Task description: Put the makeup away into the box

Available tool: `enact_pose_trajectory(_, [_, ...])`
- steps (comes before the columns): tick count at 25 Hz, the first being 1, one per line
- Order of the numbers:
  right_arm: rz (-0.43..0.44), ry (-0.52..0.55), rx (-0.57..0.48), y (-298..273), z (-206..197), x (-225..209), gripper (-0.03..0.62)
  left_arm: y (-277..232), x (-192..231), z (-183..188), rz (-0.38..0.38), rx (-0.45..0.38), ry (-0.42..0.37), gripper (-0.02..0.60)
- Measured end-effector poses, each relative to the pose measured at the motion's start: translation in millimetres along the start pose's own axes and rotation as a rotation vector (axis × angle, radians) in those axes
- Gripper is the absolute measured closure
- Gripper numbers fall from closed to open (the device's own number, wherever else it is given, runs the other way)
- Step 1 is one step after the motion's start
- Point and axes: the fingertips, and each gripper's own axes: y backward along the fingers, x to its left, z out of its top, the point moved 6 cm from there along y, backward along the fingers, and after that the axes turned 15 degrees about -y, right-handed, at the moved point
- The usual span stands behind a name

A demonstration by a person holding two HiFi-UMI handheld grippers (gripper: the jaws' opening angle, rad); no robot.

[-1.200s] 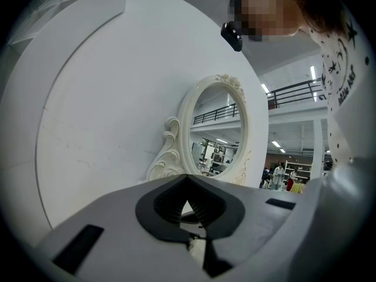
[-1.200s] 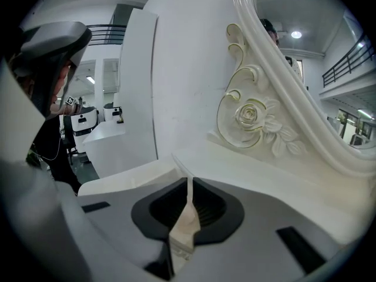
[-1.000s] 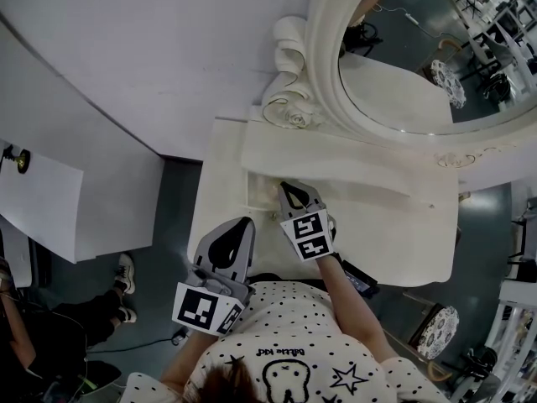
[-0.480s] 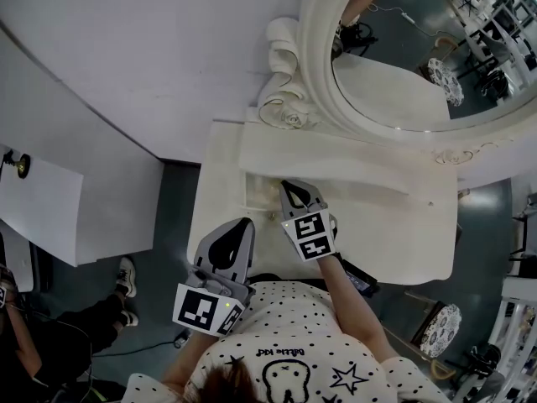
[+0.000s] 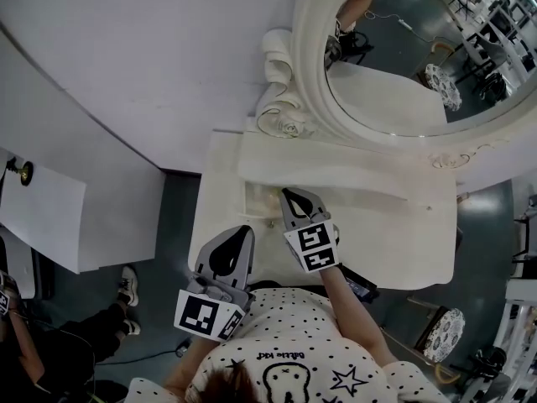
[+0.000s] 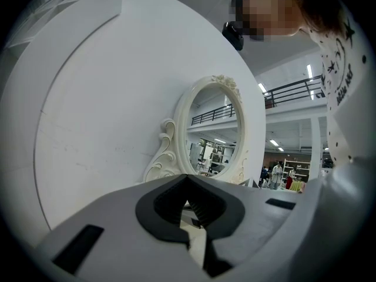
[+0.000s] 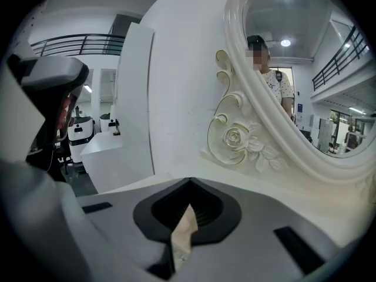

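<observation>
Inventory, largest first: 1) white curved wall panel [image 5: 151, 65], fills upper L of head view, behind the furniture; 2) cream dressing table [image 5: 394, 242], top mostly bare, w/ raised back ledge [image 5: 336, 162] along wall side; 3) oval mirror [image 5: 403, 65] in carved frame, standing at back of ledge, rose scroll [image 5: 287, 117] at its lower L, glass reflects the room; 4) person [image 5: 252, 384], spotted shirt [image 5: 294, 342], bottom centre, 1 gripper per hand; 5) left gripper [image 5: 244, 231], held off table's L edge over grey floor [image 5: 180, 217], apart from the table top; jaws closed tip to tip, only pale background shows thru their seam in left gripper view; 6) right gripper [image 5: 289, 194], over front-L part of table, tips just below the ledge, pointing toward mirror, marker cube [image 5: 312, 248] facing up; jaws closed; 7) box-like recess [image 5: 262, 201] in tabletop, just L of right gripper's tips, contents too small to tell; 8) thin cream sliver [image 7: 183, 228] in seam betw right jaws: makeup item or table seen thru gap, can't tell which; makeup otherwise not made out
</observation>
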Motion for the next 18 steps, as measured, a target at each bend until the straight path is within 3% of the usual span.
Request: enact_pose_trajectory(18, [-0.005,-0.037,-0.139,70.8,17.8,-3.9,0.588,-1.8,-30.9,9.0,-0.037,-0.033,-0.026,0.586])
